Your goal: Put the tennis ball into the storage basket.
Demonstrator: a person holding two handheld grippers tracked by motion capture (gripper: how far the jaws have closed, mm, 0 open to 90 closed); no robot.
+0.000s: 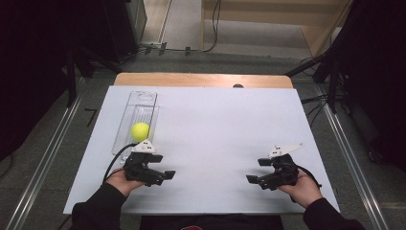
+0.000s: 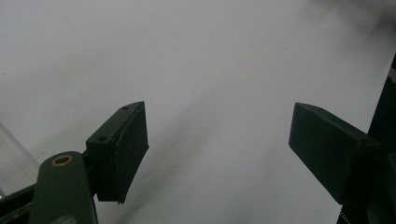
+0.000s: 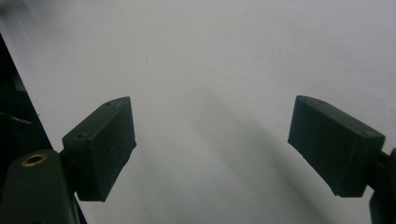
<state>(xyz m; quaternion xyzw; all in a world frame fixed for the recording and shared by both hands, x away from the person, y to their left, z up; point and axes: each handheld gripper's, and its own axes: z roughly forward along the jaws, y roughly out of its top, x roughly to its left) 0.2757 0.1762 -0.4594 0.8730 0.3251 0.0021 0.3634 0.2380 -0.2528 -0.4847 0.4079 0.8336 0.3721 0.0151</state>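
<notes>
The person's face and upper body are cut off at the bottom of the high view – just dark sleeves, forearms and hands come in over the near edge of the bench [image 1: 215, 129], which is covered w/ a white sheet, bare wood showing along its far edge. Room around it is dark; the racks left and right are hard to make out, and so is a small dark spot at the far edge of the sheet. The left tool [image 1: 163, 176] sits low in the left hand [image 1: 125, 181], close over the sheet, pointing inward toward the middle; its jaws stand apart w/ nothing between them – the left gripper view shows the gap [image 2: 217, 154] over bare white sheet, soft shadow under the pads. The right tool [image 1: 256, 171] mirrors it in the right hand [image 1: 300, 188], also low and pointing inward, grey three-cornered plate on top; its jaws are spread too, empty, white surface between them in the right gripper view [image 3: 212, 144]. Both tools are well apart from each other. The yellow-green ball [image 1: 140, 131] lies inside a clear plastic tray [image 1: 142, 98] at the left of the bench, toward the tray's near end, just beyond the left tool but not touching it. The tray's see-through walls blur into the sheet, so its near end is hard to trace. No writing or brand mark legible anywhere.
</notes>
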